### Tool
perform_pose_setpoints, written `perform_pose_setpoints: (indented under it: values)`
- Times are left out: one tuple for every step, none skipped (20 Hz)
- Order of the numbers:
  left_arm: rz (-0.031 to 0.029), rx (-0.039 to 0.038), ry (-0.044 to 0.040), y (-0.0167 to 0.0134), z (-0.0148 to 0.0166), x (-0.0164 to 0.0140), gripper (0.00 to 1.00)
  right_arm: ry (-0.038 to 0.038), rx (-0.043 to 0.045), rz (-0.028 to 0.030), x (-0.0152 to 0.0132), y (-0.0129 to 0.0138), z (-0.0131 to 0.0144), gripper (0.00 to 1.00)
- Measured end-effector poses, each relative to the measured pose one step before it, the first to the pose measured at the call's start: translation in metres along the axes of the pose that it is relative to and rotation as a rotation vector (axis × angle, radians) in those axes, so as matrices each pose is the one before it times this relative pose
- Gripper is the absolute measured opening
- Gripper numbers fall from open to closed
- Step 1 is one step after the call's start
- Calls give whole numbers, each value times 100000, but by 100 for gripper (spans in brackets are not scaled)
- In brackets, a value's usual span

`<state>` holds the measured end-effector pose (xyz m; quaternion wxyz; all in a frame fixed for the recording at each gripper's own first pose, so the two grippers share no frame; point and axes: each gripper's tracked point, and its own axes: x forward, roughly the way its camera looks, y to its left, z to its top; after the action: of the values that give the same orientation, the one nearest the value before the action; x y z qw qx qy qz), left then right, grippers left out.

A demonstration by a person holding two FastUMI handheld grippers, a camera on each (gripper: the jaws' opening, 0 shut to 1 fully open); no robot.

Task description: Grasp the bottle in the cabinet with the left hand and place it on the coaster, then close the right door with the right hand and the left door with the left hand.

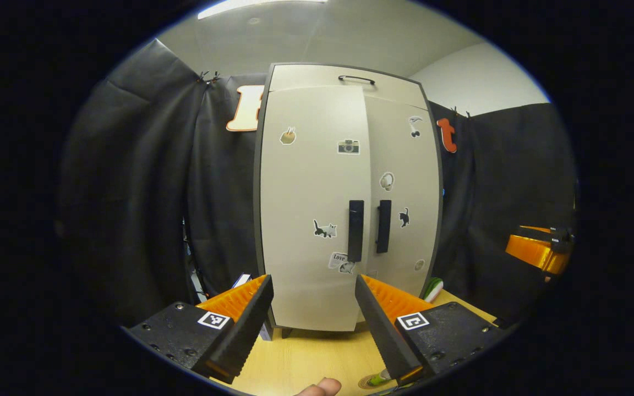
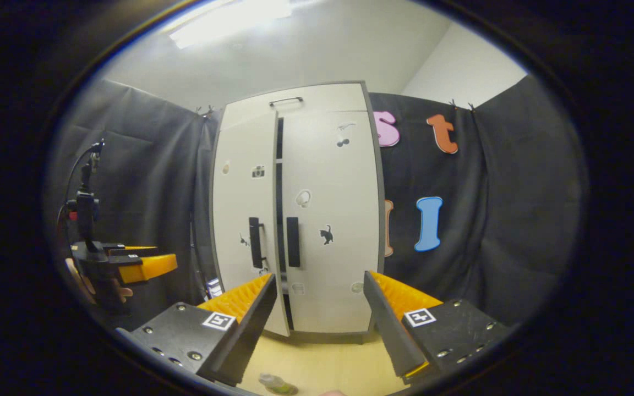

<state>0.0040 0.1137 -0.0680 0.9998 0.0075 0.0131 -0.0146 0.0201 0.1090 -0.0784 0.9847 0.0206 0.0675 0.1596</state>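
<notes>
The white two-door cabinet [image 1: 317, 192] stands upright on the wooden table, straight ahead of my left gripper [image 1: 314, 324], which is open and holds nothing. In the right gripper view the cabinet's [image 2: 328, 220] right door lies flat, while the left door [image 2: 245, 220] stands slightly ajar with a dark gap beside it. My right gripper [image 2: 320, 324] is also open and bare. A small part of the bottle [image 1: 378, 378] shows at the lower edge on a round coaster [image 1: 365, 383]; the bottle [image 2: 278, 385] also shows low on the table, blurred.
Stickers dot both doors, and two black handles [image 1: 369, 228] sit side by side. A green and white object [image 1: 432, 289] lies right of the cabinet. A fingertip [image 1: 320, 388] shows at the bottom. The left gripper [image 2: 154, 264] hangs at far left, the right gripper [image 1: 537, 250] at far right.
</notes>
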Motion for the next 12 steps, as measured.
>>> perform_pose_setpoints:
  values:
    - [123,1036,-273,-245,-108,-820,95,-397,-1695,759,-368,431,-148,96]
    - [-149,709,-24,-120,-203,-762,95,99,-1183,1458,-384,488,-152,95]
    - [-376,45,383,-106,-219,-690,95,456,-183,1009,-569,1030,-364,96]
    - [-633,-725,214,-158,-152,-509,94,452,371,607,-373,723,-200,95]
    - [-391,-1128,374,34,-130,-463,94,98,601,770,-234,558,37,96]
    - [-119,-823,91,198,-88,-337,94,-557,686,988,-124,509,226,95]
    - [-329,-384,-460,165,167,-182,94,-1111,1003,1253,53,530,336,96]
    - [669,-22,131,375,12,-202,94,-839,1866,779,89,357,286,99]
    - [296,496,-289,356,50,-246,94,-545,2447,733,-29,340,172,96]
    - [-573,405,-613,91,67,-80,95,-1220,2331,859,52,274,145,96]
    - [-612,238,-182,32,-11,-81,94,-1355,2093,643,165,335,180,99]
    - [-239,203,78,203,-175,-103,94,-165,756,123,38,148,-55,96]
